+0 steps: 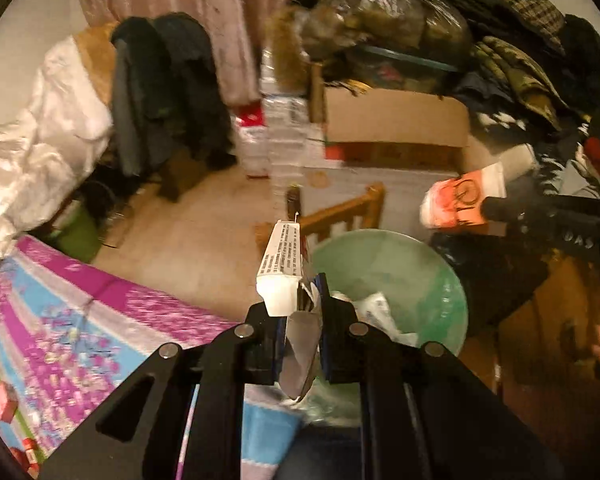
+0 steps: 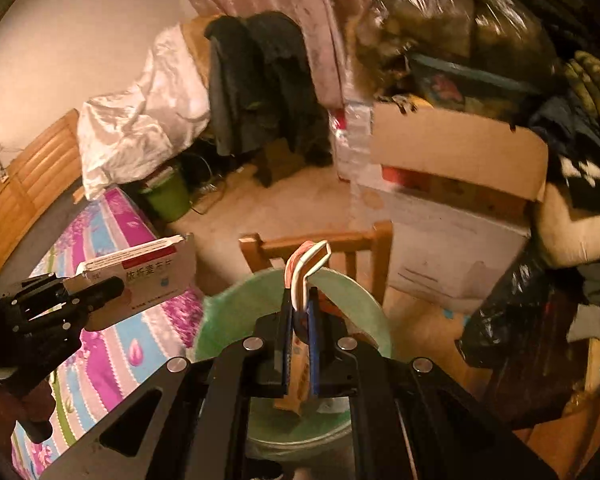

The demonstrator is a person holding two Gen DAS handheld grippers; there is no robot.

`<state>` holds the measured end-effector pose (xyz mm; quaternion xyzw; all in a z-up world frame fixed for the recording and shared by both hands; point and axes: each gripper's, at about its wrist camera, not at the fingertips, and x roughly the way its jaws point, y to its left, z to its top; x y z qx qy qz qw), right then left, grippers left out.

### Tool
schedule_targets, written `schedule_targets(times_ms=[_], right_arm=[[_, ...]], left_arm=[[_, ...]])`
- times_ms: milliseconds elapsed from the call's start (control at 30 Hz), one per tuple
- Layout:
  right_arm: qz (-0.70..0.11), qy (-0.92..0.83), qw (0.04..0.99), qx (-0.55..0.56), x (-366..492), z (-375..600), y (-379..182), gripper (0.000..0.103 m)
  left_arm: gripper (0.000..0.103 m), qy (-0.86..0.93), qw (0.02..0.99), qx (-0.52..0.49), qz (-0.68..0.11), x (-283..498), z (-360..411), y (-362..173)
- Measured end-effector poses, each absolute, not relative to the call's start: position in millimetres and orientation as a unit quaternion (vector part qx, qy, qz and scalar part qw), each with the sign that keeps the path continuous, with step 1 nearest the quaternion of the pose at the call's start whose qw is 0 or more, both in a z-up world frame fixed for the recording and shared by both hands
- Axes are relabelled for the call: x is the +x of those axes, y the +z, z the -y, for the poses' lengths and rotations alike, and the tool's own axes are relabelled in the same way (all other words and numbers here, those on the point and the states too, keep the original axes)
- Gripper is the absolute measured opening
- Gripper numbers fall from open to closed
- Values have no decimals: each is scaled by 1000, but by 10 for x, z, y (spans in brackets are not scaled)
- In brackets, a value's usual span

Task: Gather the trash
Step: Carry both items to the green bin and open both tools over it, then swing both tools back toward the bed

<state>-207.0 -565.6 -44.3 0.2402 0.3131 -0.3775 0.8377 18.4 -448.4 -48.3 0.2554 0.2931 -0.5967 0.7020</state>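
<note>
While both grippers hang over the bin, the scene from left to right reads:

Bed: a mattress (image 2: 112,236) with a pink, blue and white flowered sheet lies at the left, beside the bin.

Left gripper (image 1: 300,312): its fingers are nearly closed, clamped on a white medicine box (image 1: 282,256) with a red stripe and printed text; the box's open end, with a silvery inner flap, sits between the pads. In the right wrist view the same box (image 2: 140,272) is held above the edge of the bed, just left of the bin.

Trash bin (image 1: 452,280): round, lined with a pale green bag, with white crumpled paper inside; it stands in front of a wooden chair (image 2: 320,244).

Right gripper (image 2: 300,312): its fingers are drawn close together, gripping a flattened orange-and-white carton (image 2: 306,264) directly above the bin's opening. In the left wrist view this carton (image 1: 460,200) shows to the right of the bin, blurred.

Right side: stacked cardboard boxes (image 2: 460,152) and a black plastic bag (image 2: 508,304) sit on the floor.
</note>
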Motion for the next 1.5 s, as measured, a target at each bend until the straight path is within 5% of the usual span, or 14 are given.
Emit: schedule_targets(times_ms=[467,533,567,600,1267,1500], right_arm=[[-310,-369,836,262,-2121,5819,-637,8],[-311,-366,836,267,-2110,5823,-640,22],[-307,-365,837,269,-2118,5821,-641,28],[-302,-361,839,272,-2130,5822,-638,29],[-250,-333,874,251,-1919,5559,-457,30],[-217,-328,896,206,-1592,5127,-419,37]], left_arm=[[16,-624,666,277,-300,-110,4783,-713],[39,-621,668,275,-304,-120,4814,-699],[69,-609,679,272,-306,-95,4817,-691],[73,-604,689,265,-301,-75,4802,-674],[80,-490,790,250,-270,212,4273,-725],[84,-394,853,204,-275,593,3774,-758]])
